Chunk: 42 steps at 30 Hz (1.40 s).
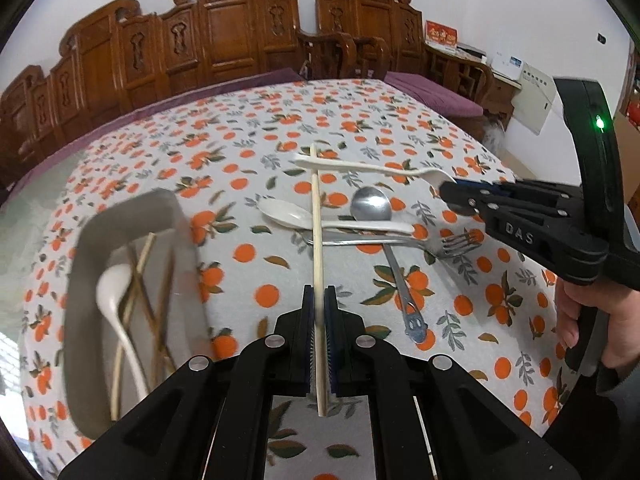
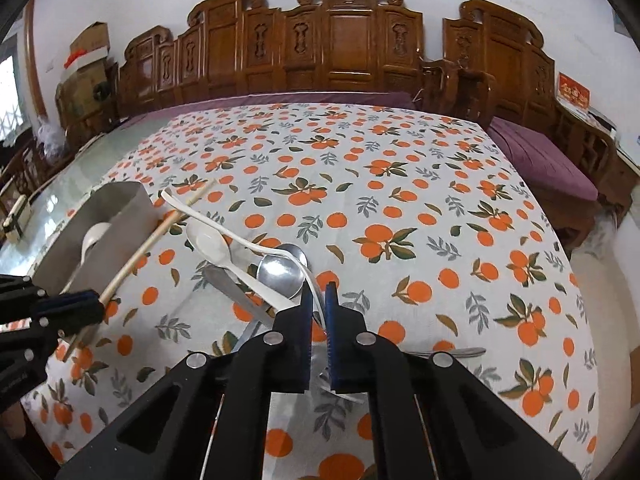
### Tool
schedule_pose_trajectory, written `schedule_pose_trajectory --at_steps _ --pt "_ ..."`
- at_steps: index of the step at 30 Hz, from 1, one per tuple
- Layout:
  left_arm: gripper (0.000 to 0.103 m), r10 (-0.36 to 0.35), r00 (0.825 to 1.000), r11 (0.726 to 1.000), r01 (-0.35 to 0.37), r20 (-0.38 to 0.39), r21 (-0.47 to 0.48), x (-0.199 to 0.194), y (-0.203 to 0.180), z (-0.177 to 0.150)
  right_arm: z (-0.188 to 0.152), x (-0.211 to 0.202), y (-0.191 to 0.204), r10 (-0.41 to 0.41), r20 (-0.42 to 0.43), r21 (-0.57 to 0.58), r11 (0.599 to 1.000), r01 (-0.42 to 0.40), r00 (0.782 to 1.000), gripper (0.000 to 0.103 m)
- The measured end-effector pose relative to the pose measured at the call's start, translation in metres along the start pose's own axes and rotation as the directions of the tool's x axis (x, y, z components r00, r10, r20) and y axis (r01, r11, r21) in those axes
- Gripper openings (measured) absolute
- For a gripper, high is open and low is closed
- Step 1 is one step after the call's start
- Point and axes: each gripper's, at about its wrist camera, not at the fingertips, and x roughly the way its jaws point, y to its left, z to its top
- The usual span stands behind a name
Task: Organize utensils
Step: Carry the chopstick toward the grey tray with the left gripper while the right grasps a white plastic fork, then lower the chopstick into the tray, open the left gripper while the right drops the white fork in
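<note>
My left gripper (image 1: 319,300) is shut on a pale wooden chopstick (image 1: 317,220) that points away over the table. From the right wrist view the left gripper (image 2: 96,304) holds this chopstick (image 2: 152,240) slanting beside the container. My right gripper (image 2: 318,292) is shut on a long white plastic spoon (image 2: 224,228), whose thin handle curves off to the far left. In the left wrist view the right gripper (image 1: 446,190) grips the white plastic spoon (image 1: 360,166) by its right end. A short white spoon (image 1: 288,212), a metal spoon (image 1: 370,204) and a metal fork (image 1: 456,242) lie crossed beneath.
A rectangular metal container (image 1: 84,248) at the left holds a white spoon (image 1: 116,292) and several chopsticks. The table wears an orange-print cloth (image 2: 400,208). Carved wooden seats (image 2: 340,48) with purple cushions line the far side. A person's hand (image 1: 576,320) holds the right gripper's handle.
</note>
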Motion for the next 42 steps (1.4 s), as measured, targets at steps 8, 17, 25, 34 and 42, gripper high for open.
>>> schedule_pose_trajectory --at_steps 8,17,25,34,42 --pt "0.004 0.032 0.999 0.998 -0.030 0.039 -0.048 -0.027 0.024 0.001 -0.007 -0.012 0.017 -0.012 0.009 -0.037 0.999 0.012 1.000 0.006" --pt "0.004 0.087 0.994 0.990 -0.080 0.059 -0.112 -0.049 0.060 -0.005 -0.014 -0.013 0.032 0.000 -0.003 -0.058 0.998 -0.001 1.000 0.006" --pt "0.004 0.130 0.991 0.979 -0.124 0.022 -0.163 -0.050 0.096 -0.016 -0.014 -0.014 0.048 0.000 0.013 -0.086 0.996 0.002 1.000 0.006" --pt "0.004 0.150 0.989 0.970 -0.151 -0.018 -0.191 -0.042 0.118 -0.024 0.005 -0.028 0.019 0.082 0.078 0.059 0.994 -0.087 0.994 0.006" --pt "0.004 0.151 0.987 0.968 -0.160 -0.061 -0.195 -0.028 0.127 -0.027 0.010 -0.039 0.009 0.103 0.082 0.109 0.988 -0.112 0.991 0.006"
